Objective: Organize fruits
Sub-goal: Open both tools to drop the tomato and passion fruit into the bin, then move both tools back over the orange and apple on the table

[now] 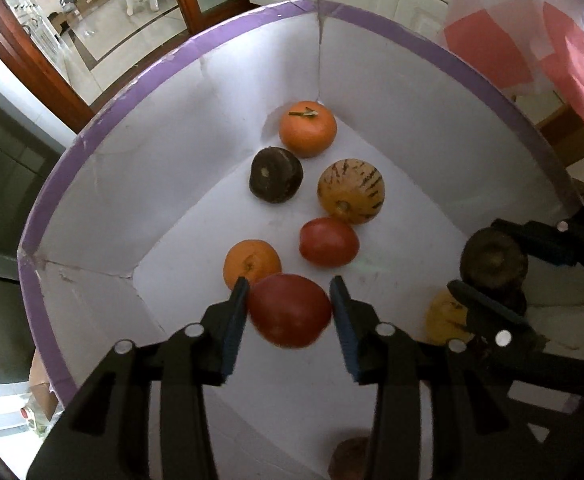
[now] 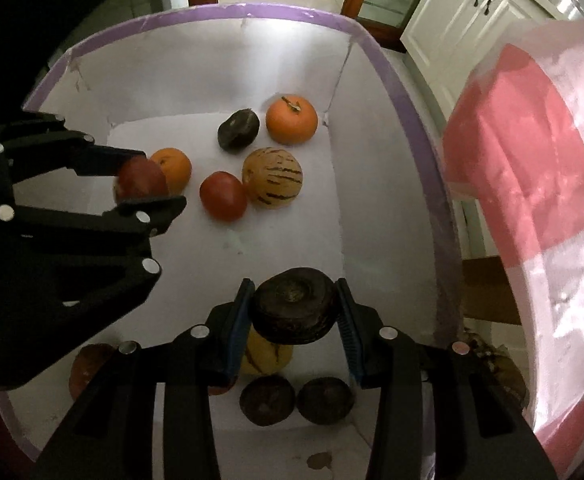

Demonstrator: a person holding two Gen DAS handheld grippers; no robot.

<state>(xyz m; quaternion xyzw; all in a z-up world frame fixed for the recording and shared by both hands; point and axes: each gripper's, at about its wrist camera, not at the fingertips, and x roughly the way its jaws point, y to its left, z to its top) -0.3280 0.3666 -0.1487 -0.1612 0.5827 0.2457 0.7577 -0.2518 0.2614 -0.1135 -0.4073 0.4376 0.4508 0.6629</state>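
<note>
A white box with a purple rim (image 1: 132,92) holds the fruit. My left gripper (image 1: 288,284) points down into it with a red tomato (image 1: 288,312) between its blue pads. The pads stand just off the tomato's sides, and the tomato looks blurred. In the right wrist view that left gripper (image 2: 160,178) and tomato (image 2: 140,180) hang at the left. My right gripper (image 2: 294,286) is shut on a dark brown round fruit (image 2: 294,310) above the box floor.
On the floor lie a stemmed orange (image 1: 308,128), a dark fruit (image 1: 276,180), a striped melon (image 1: 350,192), a second tomato (image 1: 328,242) and another orange (image 1: 252,262). Two dark fruits (image 2: 268,400) and a yellow striped one (image 2: 266,354) lie below my right gripper. A red-and-white bag (image 2: 532,160) is at the right.
</note>
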